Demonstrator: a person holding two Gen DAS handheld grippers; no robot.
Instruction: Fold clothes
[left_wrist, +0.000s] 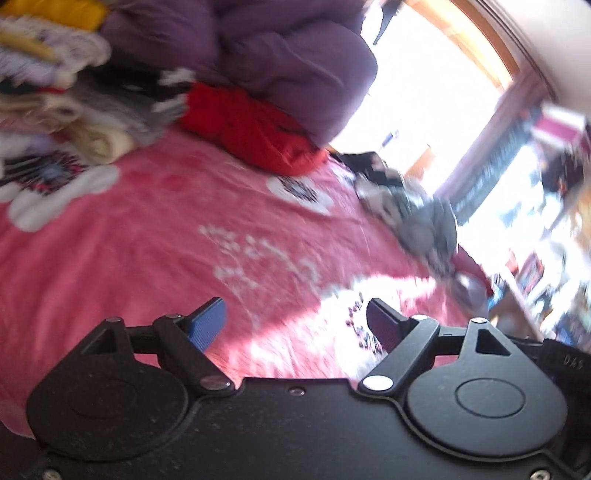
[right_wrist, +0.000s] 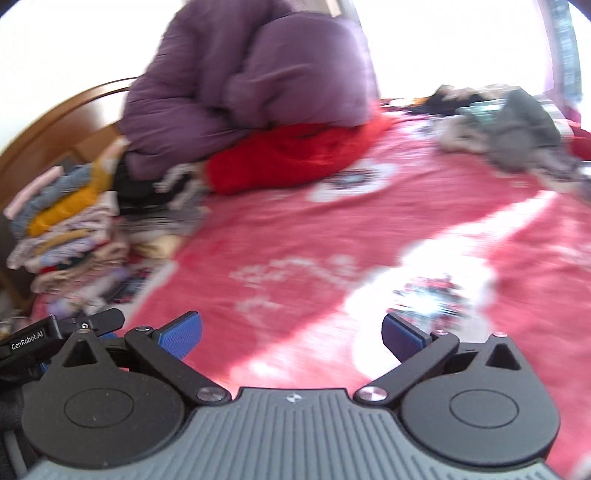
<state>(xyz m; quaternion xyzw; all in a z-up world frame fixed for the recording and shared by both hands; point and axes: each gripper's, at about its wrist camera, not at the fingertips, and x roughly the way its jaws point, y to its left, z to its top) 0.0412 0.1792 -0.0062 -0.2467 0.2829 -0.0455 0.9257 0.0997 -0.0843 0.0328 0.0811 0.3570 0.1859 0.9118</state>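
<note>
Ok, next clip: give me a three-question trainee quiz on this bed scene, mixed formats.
1. True or false: the left gripper holds a garment.
2. Which sits directly in front of the purple duvet? A) red garment B) a yellow pillow C) a blue towel
3. Fill in: the folded stack lies to the ____ of the right gripper in its own view.

Key: 1 false, both grippers' jaws are open and empty; 2 A; 3 left.
</note>
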